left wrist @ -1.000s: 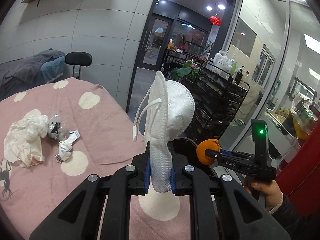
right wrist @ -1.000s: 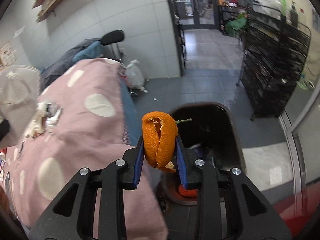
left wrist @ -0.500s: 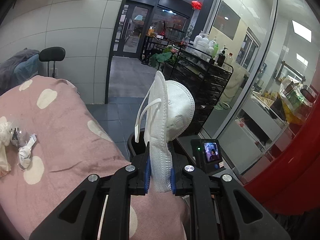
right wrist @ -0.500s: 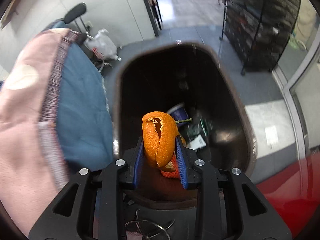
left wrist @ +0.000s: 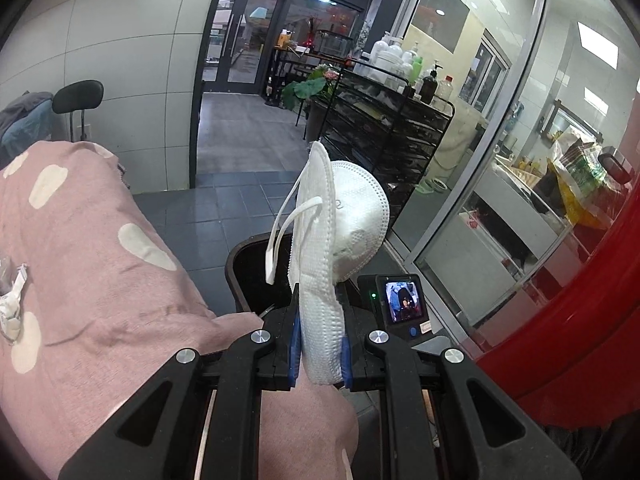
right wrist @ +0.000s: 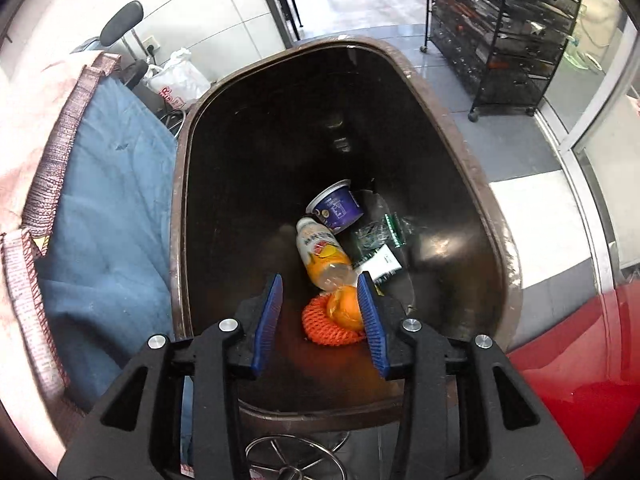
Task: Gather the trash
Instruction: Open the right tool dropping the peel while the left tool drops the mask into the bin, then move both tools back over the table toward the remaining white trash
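Note:
My left gripper (left wrist: 318, 346) is shut on a white face mask (left wrist: 340, 232) and holds it upright above the pink table edge, near the dark brown bin (left wrist: 240, 268). My right gripper (right wrist: 320, 316) is open and empty, held over the mouth of the bin (right wrist: 476, 184). The orange peel (right wrist: 344, 306) lies at the bin's bottom on an orange foam net (right wrist: 320, 324), beside a juice bottle (right wrist: 322, 254), a purple cup (right wrist: 336, 208) and clear wrappers (right wrist: 378, 232). The back of the right gripper's camera (left wrist: 400, 306) shows in the left wrist view.
A pink spotted tablecloth (left wrist: 80, 260) over a blue cloth (right wrist: 108, 200) borders the bin's left side. Crumpled trash (left wrist: 12, 300) lies at the table's left edge. A black wire rack (left wrist: 380, 128) and glass doors stand behind. A red surface (left wrist: 580, 320) is on the right.
My right gripper opened and dropped the orange peel into the bin. My left gripper with the mask swung right, towards the bin.

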`<state>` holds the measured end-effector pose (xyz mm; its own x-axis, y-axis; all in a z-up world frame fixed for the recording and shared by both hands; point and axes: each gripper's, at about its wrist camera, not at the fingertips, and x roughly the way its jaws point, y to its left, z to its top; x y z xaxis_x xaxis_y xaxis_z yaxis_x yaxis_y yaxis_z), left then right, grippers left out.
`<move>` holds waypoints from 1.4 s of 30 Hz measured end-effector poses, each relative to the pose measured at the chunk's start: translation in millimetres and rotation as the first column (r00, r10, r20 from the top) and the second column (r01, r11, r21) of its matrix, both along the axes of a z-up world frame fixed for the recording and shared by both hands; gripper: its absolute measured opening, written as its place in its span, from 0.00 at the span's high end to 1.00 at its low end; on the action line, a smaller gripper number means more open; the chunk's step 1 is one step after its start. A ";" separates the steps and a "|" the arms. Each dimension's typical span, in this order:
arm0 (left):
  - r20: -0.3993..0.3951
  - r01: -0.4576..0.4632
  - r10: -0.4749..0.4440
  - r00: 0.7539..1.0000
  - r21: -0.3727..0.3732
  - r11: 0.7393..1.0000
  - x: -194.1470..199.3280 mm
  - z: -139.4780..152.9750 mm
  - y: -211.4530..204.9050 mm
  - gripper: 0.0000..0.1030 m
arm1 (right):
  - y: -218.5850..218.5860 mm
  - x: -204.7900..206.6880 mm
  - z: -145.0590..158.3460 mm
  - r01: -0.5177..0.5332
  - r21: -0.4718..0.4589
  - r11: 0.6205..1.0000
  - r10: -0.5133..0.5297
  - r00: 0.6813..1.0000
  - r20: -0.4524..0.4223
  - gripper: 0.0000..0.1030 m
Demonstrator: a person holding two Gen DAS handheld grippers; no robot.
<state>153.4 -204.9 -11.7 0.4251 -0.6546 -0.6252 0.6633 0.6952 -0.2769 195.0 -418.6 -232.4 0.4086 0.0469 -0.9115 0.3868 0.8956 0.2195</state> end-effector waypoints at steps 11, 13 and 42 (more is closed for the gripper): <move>-0.103 0.121 -0.112 0.988 0.086 0.989 8.1 -32.4 -65.1 0.85 | -12.1 -59.7 54.0 0.137 -0.147 0.980 -0.120 0.985 0.123 0.26; -0.123 0.130 -0.116 0.986 0.110 0.985 10.3 -40.2 -72.9 0.85 | -19.2 -70.3 61.9 0.187 -0.173 0.967 -0.164 0.977 0.139 0.24; -0.146 0.136 -0.118 0.982 0.127 0.983 8.4 -52.9 -73.0 0.21 | -45.7 -98.1 99.0 0.317 -0.169 0.933 -0.280 0.937 0.209 0.16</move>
